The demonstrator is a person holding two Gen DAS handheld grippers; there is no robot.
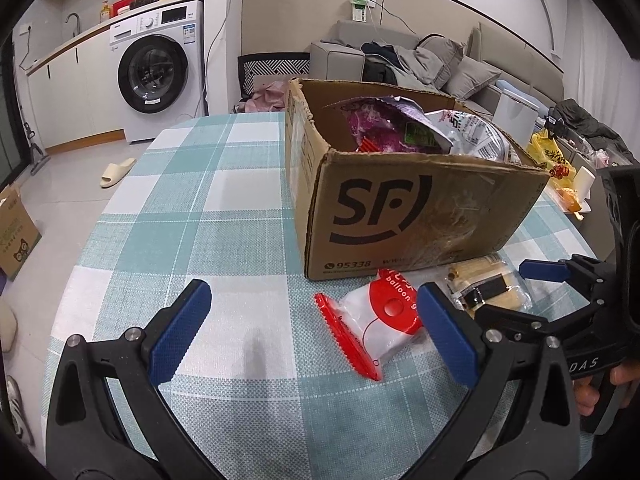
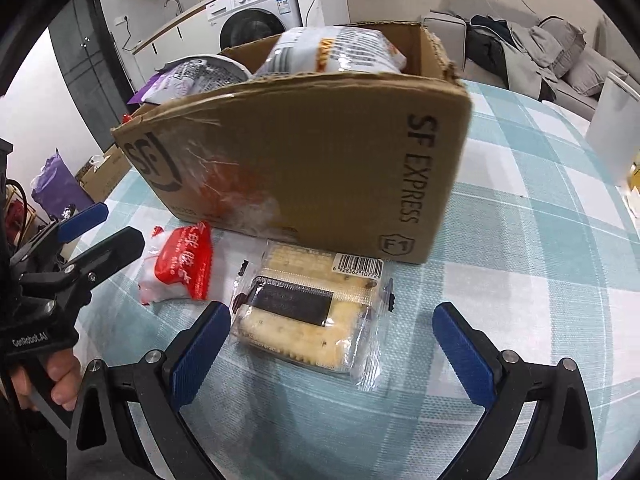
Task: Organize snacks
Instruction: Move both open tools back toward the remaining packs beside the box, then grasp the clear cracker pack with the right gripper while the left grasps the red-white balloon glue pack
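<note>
An open cardboard SF box (image 1: 400,208) (image 2: 300,160) stands on the checked tablecloth (image 1: 200,200), holding a purple bag (image 1: 384,124) and a white bag (image 1: 476,132) (image 2: 336,48). In front of it lie a red-and-white snack packet (image 1: 384,320) (image 2: 180,268) and a clear cracker packet (image 1: 484,288) (image 2: 308,312). My left gripper (image 1: 313,290) (image 2: 122,222) is open, with the red packet just inside its right finger. Over the cracker packet my right gripper (image 2: 331,309) (image 1: 500,290) is open; the packet lies between its fingers, by the left pad (image 2: 200,344).
A yellow bag (image 1: 552,156) and a white container (image 2: 616,128) sit on the table's right side. Beyond the table are a washing machine (image 1: 160,72), a sofa with clothes (image 1: 420,60), a slipper (image 1: 118,172) and a floor box (image 1: 16,232). A hand (image 2: 60,380) holds the left gripper's handle.
</note>
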